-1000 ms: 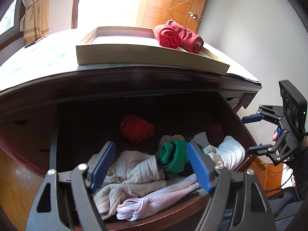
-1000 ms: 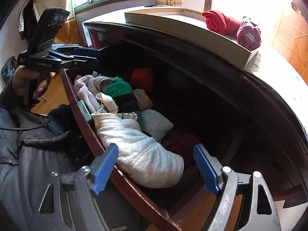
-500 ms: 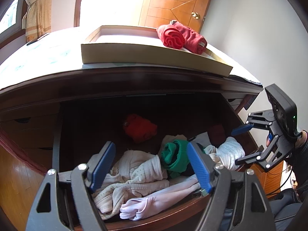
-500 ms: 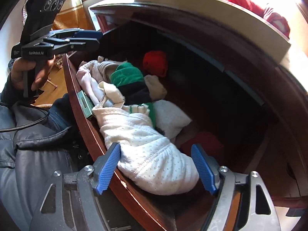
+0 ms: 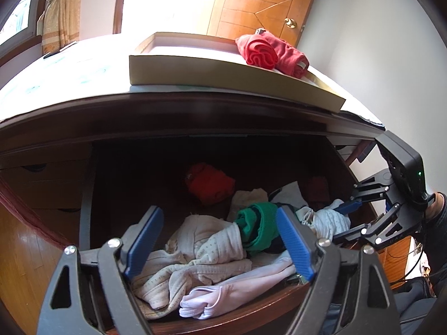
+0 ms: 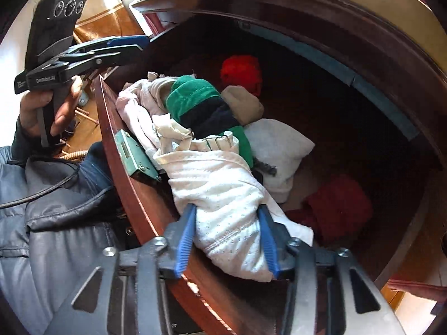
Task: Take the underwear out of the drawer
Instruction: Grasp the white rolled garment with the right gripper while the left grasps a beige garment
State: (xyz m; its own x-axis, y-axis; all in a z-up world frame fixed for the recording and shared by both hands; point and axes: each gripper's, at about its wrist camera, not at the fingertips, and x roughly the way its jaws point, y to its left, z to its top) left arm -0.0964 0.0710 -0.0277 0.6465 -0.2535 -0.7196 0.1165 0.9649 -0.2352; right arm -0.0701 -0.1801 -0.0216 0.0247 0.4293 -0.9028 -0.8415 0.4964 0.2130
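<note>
The dark wooden drawer (image 5: pixel 251 304) (image 6: pixel 134 195) stands pulled out, full of rolled underwear. My right gripper (image 6: pixel 226 209) (image 5: pixel 343 220) points steeply down at the drawer's near right end. Its jaws are closing, and the blue pads press both sides of a white dotted roll (image 6: pixel 223 195) (image 5: pixel 329 220). My left gripper (image 5: pixel 219 212) (image 6: pixel 131 44) hovers above the drawer's left half, jaws opening, nothing between the pads. Below it lie a cream dotted heap (image 5: pixel 201 251), a pink piece (image 5: pixel 237 287) and a green roll (image 5: pixel 257 229) (image 6: pixel 192 95). A red roll (image 5: pixel 209 184) (image 6: pixel 241 69) sits further back.
On the dresser top stands a shallow cardboard tray (image 5: pixel 223 69) holding two red rolls (image 5: pixel 271 50). A dark red piece (image 6: pixel 338 206) lies in the drawer's far right corner. A person's jacket (image 6: pixel 56 223) is close against the drawer front. A metal lock plate (image 6: pixel 131 153) sits on the drawer's inner front.
The right gripper came down into the drawer over the white dotted roll and its jaws narrowed onto it. The left gripper stayed in place, its pads a little wider apart.
</note>
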